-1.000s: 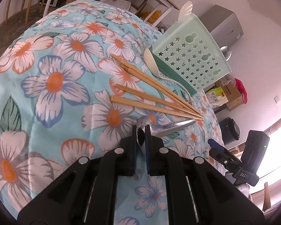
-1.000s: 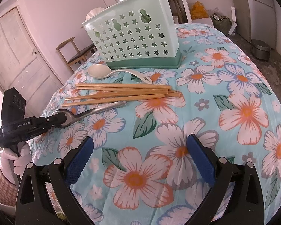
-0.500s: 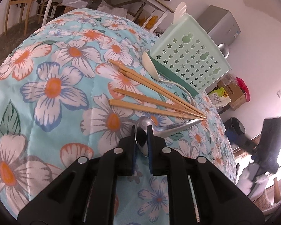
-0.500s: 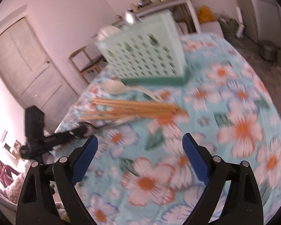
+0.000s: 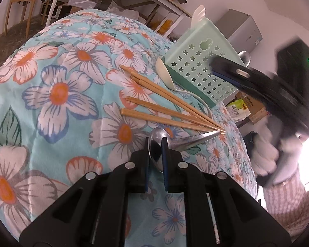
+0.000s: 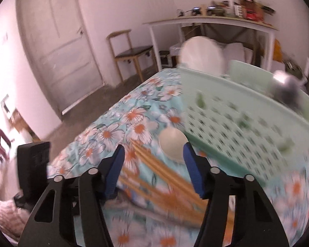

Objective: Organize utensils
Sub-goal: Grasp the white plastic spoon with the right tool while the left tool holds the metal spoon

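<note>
Near the cloth's edge, left claw (image 5: pixel 155 154) pinching steel spoon (image 5: pixel 181 141); right claw (image 6: pixel 153 160) closing, empty.

Right claw (image 5: pixel 226 70): motion-blurred in left view.
Basket (image 6: pixel 247 123): holes smeared.
Chopsticks (image 6: pixel 164 175): blurred, partly hidden behind claw fingers.

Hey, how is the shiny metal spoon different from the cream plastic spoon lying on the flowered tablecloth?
The shiny metal spoon is silver and reflective; the cream plastic spoon is pale and matte. The metal spoon's bowl is clamped in the left gripper; the cream spoon lies free beside the mint green perforated utensil basket. The wooden chopsticks lie between them. Both lie on the tablecloth, outside the basket.
</note>
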`<act>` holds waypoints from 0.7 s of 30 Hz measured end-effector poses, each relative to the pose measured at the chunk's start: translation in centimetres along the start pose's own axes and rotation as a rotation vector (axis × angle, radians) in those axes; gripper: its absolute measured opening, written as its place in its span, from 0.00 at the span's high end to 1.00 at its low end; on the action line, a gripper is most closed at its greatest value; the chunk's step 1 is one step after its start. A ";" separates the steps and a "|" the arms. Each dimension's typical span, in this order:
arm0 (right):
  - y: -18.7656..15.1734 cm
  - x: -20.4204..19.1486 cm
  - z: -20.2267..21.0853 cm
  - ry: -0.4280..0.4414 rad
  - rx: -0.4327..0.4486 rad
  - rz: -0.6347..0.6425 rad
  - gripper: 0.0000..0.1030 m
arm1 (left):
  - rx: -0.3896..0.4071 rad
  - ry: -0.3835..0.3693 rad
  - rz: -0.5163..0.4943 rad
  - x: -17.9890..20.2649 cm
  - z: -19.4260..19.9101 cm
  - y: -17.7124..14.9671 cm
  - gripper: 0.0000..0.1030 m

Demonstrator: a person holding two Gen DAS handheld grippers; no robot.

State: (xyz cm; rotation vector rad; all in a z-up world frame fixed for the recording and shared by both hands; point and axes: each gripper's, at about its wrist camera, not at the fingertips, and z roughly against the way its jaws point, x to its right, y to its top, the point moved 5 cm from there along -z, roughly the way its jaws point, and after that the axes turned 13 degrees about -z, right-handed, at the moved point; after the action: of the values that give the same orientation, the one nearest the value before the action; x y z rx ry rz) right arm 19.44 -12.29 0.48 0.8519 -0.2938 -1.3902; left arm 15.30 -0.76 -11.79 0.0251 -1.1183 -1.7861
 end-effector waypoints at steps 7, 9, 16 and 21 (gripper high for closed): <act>0.5 0.2 -6.2 -0.094 -0.121 0.061 0.68 | 0.005 0.000 -0.001 -0.1 0.1 -0.1 0.89; 0.4 0.4 -7.3 -0.127 -0.144 0.071 0.72 | 0.006 0.000 -0.002 -0.1 0.1 -0.1 0.89; 0.3 0.6 -8.8 -0.165 -0.156 0.093 0.87 | 0.007 0.001 -0.002 -0.1 0.1 -0.1 0.89; 1.4 0.5 -5.7 -0.126 -0.089 0.069 0.93 | 0.011 0.005 -0.010 0.1 0.2 -0.2 0.89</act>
State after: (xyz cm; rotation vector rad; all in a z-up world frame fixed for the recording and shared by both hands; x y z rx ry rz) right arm 24.25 -10.88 -2.58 0.6763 -0.3522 -1.3851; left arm 15.01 -0.72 -11.78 0.0419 -1.1262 -1.7875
